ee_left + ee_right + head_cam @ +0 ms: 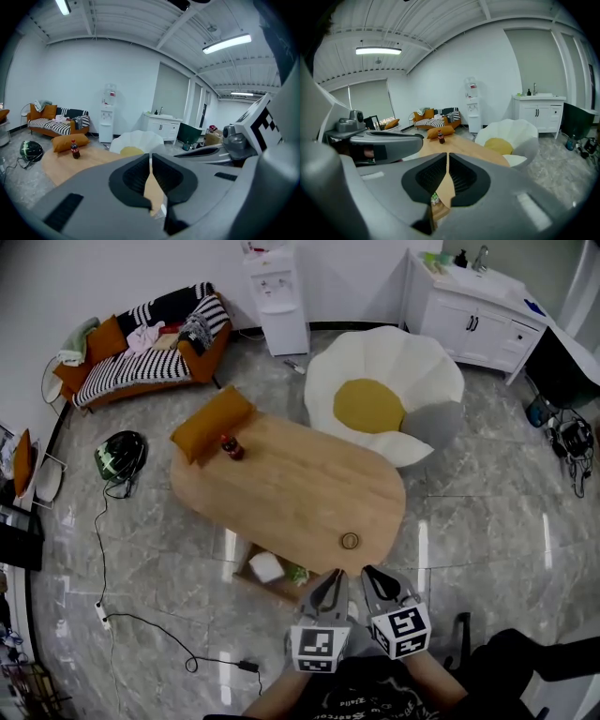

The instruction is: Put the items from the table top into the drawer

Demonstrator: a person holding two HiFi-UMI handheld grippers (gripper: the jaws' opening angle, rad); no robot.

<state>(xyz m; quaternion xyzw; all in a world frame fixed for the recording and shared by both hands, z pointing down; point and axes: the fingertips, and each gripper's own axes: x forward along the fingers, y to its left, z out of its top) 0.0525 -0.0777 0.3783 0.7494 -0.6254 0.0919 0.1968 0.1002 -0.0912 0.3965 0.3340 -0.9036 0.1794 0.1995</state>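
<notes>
Clenched, empty jaws on left gripper (pixel 331 579) and right gripper (pixel 373 576). One dark cola bottle (pixel 232 447) and one small round ring (pixel 350 540) sit on the oval wooden desk (pixel 300 493). Its open wooden drawer (pixel 246 569) is half hidden.

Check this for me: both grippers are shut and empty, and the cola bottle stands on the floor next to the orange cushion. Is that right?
Not quite. The cola bottle stands on the wooden table, not on the floor, next to the orange cushion; the head view shows it. The left gripper and right gripper are indeed shut and empty.
</notes>
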